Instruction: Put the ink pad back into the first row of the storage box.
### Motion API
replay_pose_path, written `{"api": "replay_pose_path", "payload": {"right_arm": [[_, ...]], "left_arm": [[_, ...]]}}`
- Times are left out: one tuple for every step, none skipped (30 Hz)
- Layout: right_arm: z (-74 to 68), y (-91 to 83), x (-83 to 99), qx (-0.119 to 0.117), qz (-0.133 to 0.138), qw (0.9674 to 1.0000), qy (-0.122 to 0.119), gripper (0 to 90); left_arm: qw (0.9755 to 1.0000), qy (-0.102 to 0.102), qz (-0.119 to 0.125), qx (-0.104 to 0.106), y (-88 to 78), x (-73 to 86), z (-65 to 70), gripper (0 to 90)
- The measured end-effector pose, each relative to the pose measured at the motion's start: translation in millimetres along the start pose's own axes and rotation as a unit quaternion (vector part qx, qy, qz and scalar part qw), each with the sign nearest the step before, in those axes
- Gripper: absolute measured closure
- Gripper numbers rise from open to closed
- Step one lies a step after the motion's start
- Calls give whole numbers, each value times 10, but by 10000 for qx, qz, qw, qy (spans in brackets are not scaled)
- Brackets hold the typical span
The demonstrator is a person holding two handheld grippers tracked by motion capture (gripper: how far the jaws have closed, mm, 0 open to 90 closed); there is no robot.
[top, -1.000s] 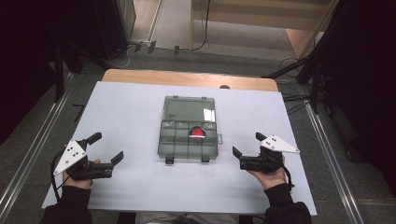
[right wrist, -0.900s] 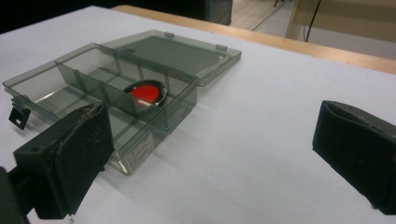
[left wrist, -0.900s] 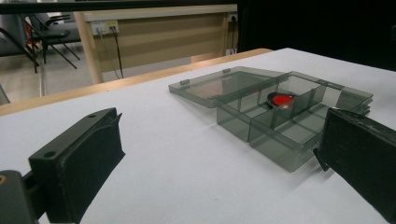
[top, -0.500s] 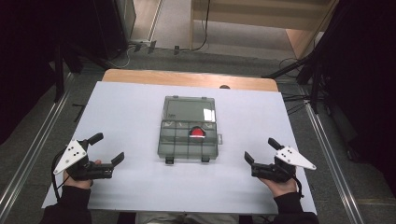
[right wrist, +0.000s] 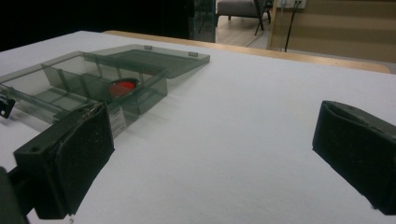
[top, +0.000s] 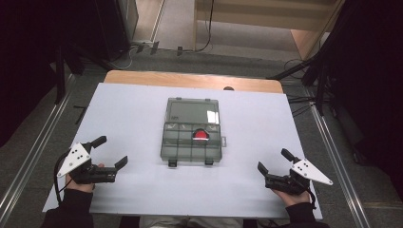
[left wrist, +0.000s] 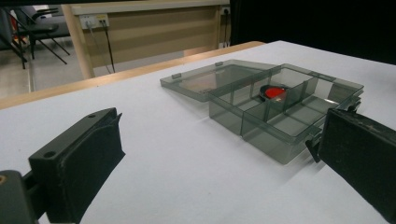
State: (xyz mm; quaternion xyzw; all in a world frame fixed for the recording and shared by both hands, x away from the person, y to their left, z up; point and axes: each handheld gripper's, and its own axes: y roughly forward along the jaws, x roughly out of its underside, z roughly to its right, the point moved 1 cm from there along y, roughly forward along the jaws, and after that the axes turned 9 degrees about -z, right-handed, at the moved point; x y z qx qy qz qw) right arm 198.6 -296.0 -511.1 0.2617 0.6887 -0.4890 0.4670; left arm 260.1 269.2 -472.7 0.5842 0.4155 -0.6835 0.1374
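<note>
Smoky clear organizer box [top: 192, 137] sits mid-worktop [top: 133, 109], lid [top: 194, 111] swung fully open and lying flat on the far side. Base is split into compartments by dividers. One red object [top: 200, 136] sits in a compartment in the row next to the hinge, right of centre in the high view (shape too small to make out, looks like a low round piece). Other compartments look bare from here. Two latches stick out on the near edge of the box.

Left hand-held gripper [top: 107, 153] is at the near-left of the worktop, jaws spread wide with nothing between them, pointing roughly right toward the box. Left gripper view has the box ahead, between its jaws and nearer the right one, well apart from both.

Right hand-held gripper [top: 275, 164] is at the near-right, jaws also wide apart and holding nothing, angled up-left. Right gripper view has the box off to the left, partly behind its left jaw in the picture, not touching.

Worktop is white sheet over a wooden edge at the far side.
</note>
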Motion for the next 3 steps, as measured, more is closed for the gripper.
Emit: {"api": "replay_pose_path", "payload": {"right_arm": [[-8,9,3,-13,-39,10000,-15,0],[-9,21,4,2,-65,10000,-71,0],[-16,29,4,15,-85,9999,-91,0]], "left_arm": [[10000,-7,3,2,1,0,0,0],[10000,-7,1,5,3,-1,0,0],[10000,-10,1,9,7,-2,0,0]]}}
